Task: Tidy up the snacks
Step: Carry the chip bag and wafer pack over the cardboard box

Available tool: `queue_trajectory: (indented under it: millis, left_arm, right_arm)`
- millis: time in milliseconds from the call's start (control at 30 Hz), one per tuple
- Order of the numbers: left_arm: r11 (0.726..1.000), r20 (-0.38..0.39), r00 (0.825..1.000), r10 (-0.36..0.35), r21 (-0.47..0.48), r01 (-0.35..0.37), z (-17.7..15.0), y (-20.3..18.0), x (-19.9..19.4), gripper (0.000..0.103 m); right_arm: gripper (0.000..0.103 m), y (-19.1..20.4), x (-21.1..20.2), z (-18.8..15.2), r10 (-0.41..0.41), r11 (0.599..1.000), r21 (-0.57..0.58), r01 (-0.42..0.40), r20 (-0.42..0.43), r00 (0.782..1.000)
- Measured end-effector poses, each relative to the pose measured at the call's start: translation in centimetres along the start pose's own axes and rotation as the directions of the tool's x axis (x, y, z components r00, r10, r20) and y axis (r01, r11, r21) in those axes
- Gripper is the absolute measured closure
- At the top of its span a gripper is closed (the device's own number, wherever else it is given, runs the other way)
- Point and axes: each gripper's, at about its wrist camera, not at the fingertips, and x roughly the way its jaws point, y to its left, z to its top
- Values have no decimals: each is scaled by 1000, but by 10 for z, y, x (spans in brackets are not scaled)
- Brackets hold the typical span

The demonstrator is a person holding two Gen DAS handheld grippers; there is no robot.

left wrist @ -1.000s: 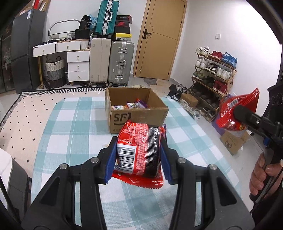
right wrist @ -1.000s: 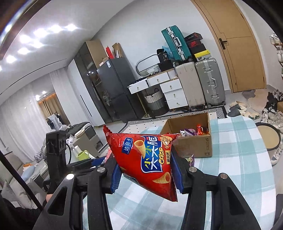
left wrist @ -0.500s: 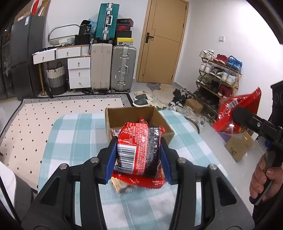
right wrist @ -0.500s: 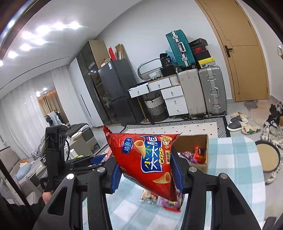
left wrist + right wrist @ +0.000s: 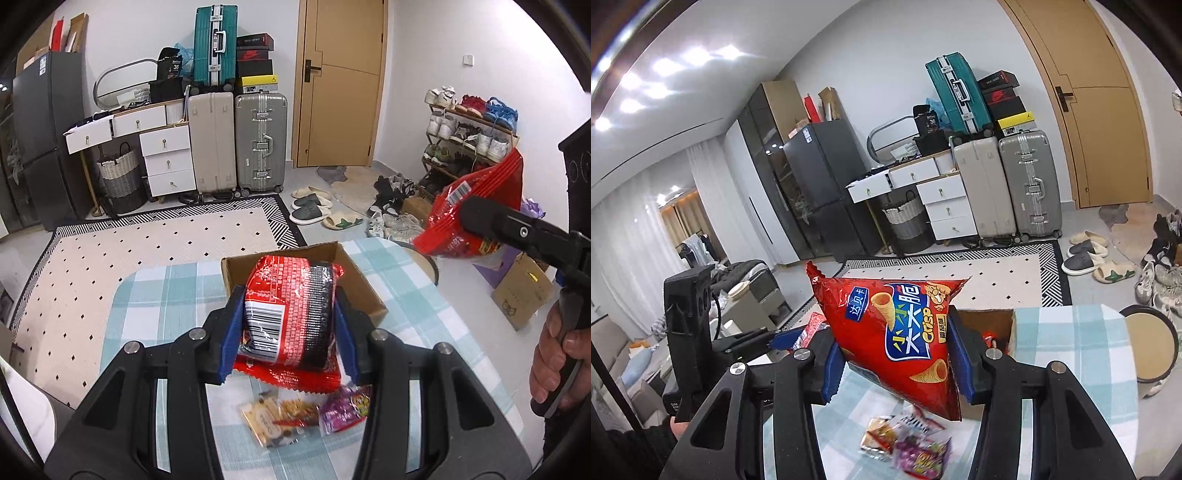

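My left gripper [image 5: 288, 328] is shut on a red and black noodle packet [image 5: 291, 310], held in the air over the checked tablecloth [image 5: 155, 295] just in front of the open cardboard box [image 5: 365, 291]. My right gripper [image 5: 895, 354] is shut on a red crisp bag [image 5: 905, 332] with cone snacks printed on it, also lifted; the same bag [image 5: 476, 214] shows at the right of the left wrist view. Small snack packets [image 5: 284, 413] lie on the cloth below both grippers. The box [image 5: 990, 325] sits behind the crisp bag, mostly hidden.
A person's hand [image 5: 554, 369] grips the right tool's handle. Past the table's far edge lie a dotted rug [image 5: 147, 240], suitcases [image 5: 258, 140], white drawers [image 5: 162, 155] and a shoe rack [image 5: 469, 140]. A round stool [image 5: 1148, 343] stands off the table's right side.
Both grippers have risen and pulled back from the box with their packets still held. The box now looks smaller and farther off, and loose snack packets have come into view below.
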Motion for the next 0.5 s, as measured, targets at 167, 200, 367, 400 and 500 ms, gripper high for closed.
queue_trajectory:
  millis: [167,200,367,400,500]
  left_arm:
    - [1000,-25,1000,11,13,-10,22,1,41,61]
    - [1000,-34,999,10,14,-9,25,2,52,61]
    - [1000,-82,997,11,17,-10,31,9,105,61]
    - [1000,-92,996,10,18,-9,32,10,115,61]
    - [1000,-130,991,8,14,-6,31,15,150,61]
  right_arm:
    - [54,-17,29,10,-16,1000,-1,16,-25,1000]
    - [54,-19,36,11,-20,1000,-3,20,-31,999]
    - [54,-39,72,11,-40,999,-4,40,-72,997]
    - [54,-43,79,10,-44,999,-2,44,-78,996]
    - [54,-55,99,7,-59,998,-6,59,-102,993]
